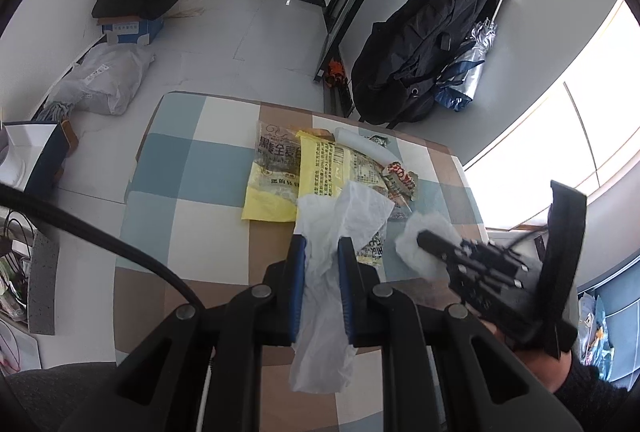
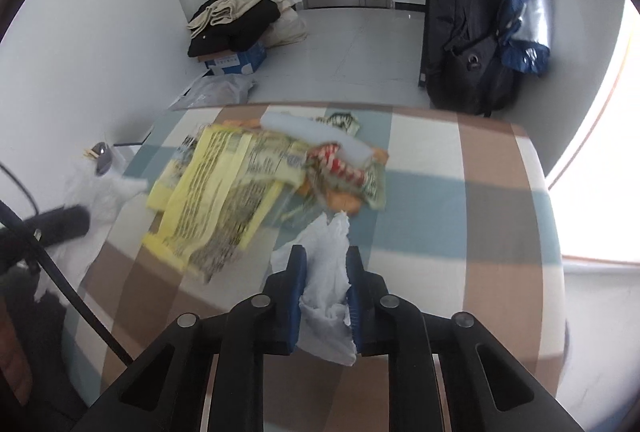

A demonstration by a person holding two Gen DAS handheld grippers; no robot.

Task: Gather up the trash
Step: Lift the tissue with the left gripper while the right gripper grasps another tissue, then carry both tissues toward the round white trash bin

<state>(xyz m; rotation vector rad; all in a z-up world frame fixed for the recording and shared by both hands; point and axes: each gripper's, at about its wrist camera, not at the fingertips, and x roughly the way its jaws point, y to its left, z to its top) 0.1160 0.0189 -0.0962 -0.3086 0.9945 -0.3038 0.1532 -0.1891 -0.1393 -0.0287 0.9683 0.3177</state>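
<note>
Left gripper (image 1: 322,246) pinching a thin white plastic bag (image 1: 334,272) between blue jaws, the film bunched in the gap and trailing back under the fingers. Right gripper (image 2: 326,258) pinching a crumpled white tissue (image 2: 326,280), jaws pressed onto it, paper sticking out ahead of the tips and behind them. Just ahead of both jaws, on the checkered counter (image 1: 188,160), a heap of trash: yellow printed wrappers (image 1: 276,172), a red-and-white wrapper (image 1: 400,176) to their right, a white tube-like piece (image 1: 366,146) at the far side. From the left wrist, right gripper (image 1: 430,240) just right of the left jaws, tissue at its tip. Beyond the counter, a black bag (image 1: 420,44) against the wall.
</note>
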